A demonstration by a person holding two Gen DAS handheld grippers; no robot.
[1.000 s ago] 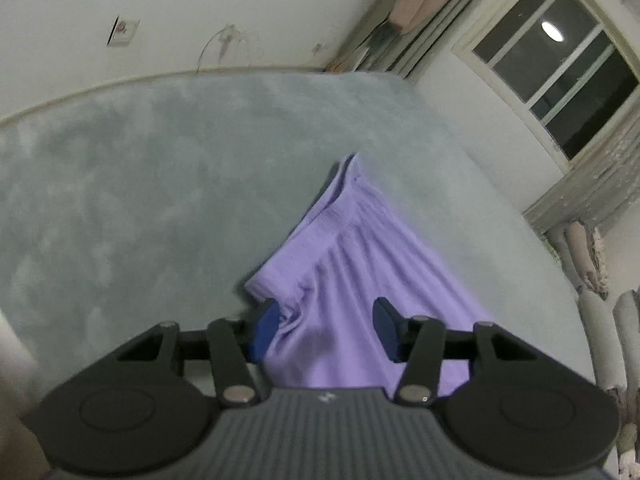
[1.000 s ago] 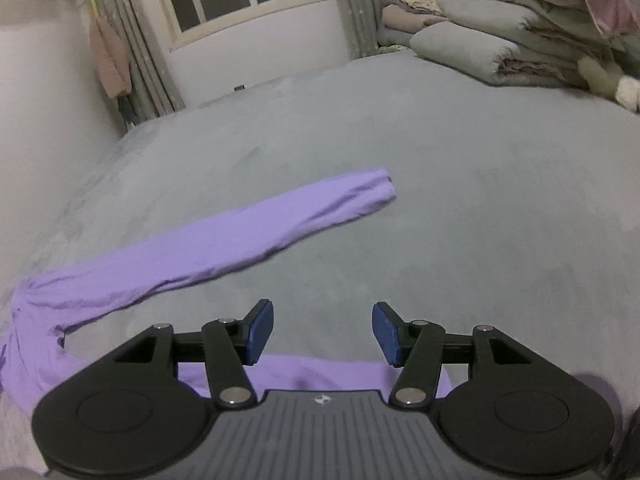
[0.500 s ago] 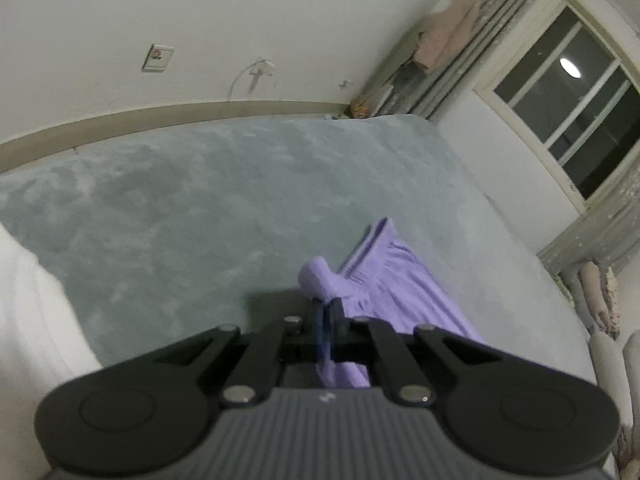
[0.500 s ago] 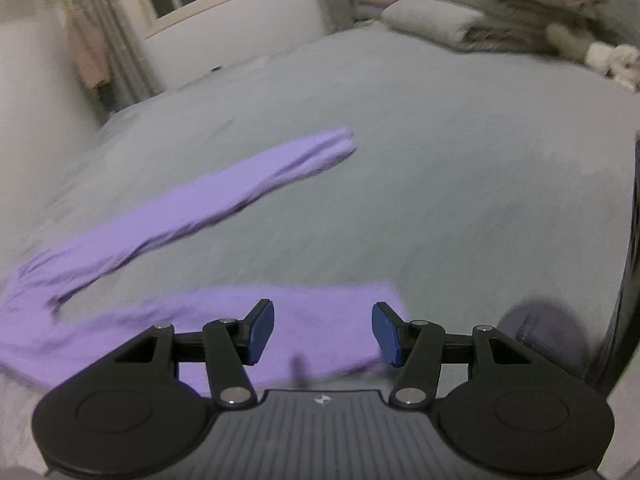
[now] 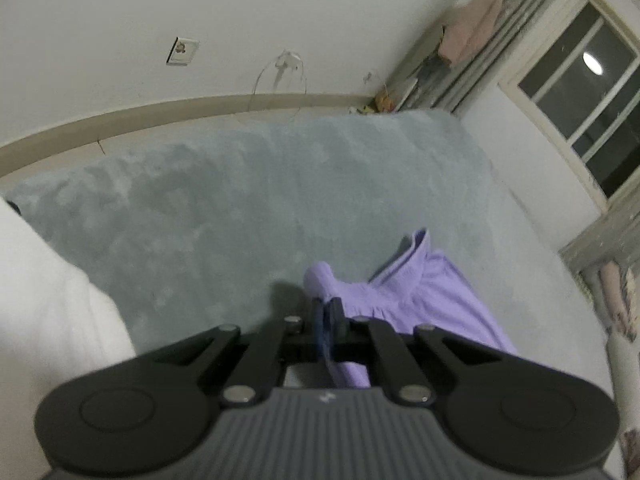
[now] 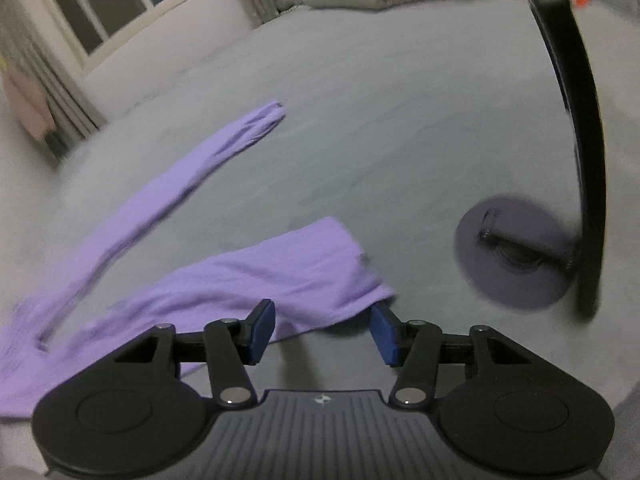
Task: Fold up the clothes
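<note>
The left gripper [image 5: 329, 318] was pinched on the waistband corner of the purple pants [image 6: 256, 276], which lay on the grey bed [image 5: 240, 208]. The right gripper [image 6: 322, 330] was closing around a leg cuff (pads not yet pressing). It should bite the hem squarely before lifting.

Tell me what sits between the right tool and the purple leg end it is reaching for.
Nothing visible does. The right tool hangs just over the leg end of the purple pants, jaws closing with the cloth edge between them. The black stand sits off to the right, apart.
</note>
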